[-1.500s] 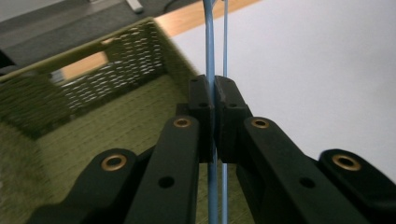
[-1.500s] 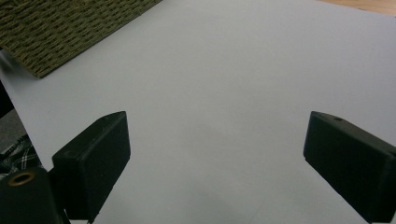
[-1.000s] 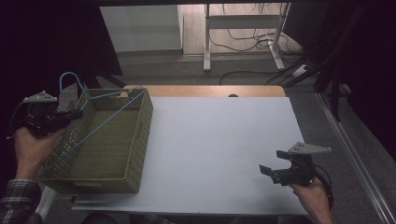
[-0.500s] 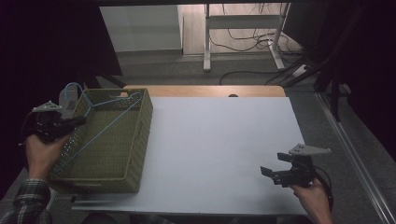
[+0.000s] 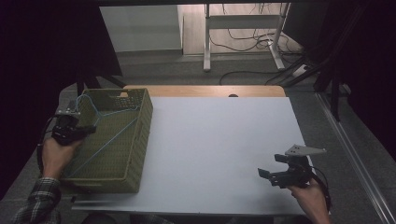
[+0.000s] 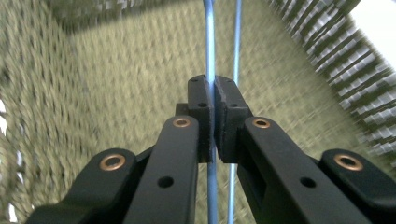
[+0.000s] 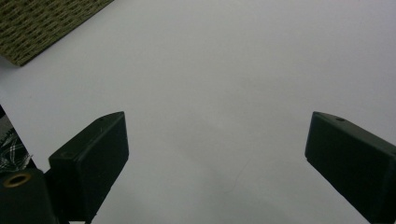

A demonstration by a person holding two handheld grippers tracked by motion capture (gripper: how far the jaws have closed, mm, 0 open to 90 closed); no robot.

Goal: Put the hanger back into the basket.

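Observation:
A woven olive-green basket (image 5: 133,140) stands on the left part of the white table (image 5: 219,149). A thin blue cord (image 5: 109,135) runs across its inside; in the left gripper view two strands of the blue cord (image 6: 210,42) show. My left gripper (image 5: 86,129) hangs over the basket's left rim, and in its own view my left gripper (image 6: 214,121) is shut on one strand. Near the table's front right edge my right gripper (image 5: 270,170) is held low, and in its own view my right gripper (image 7: 217,163) stands open with only bare table between the jaws.
The basket's corner (image 7: 42,23) shows far off in the right gripper view. Behind the table are a wooden edge (image 5: 205,91), a white metal stand (image 5: 243,32) and loose cables (image 5: 261,70) on the floor. A plaid sleeve (image 5: 39,203) enters bottom left.
My left hand has come down and nearer with the cord, from above the basket's far left corner to its left rim. The cord's raised loop has sunk. The right hand has not moved.

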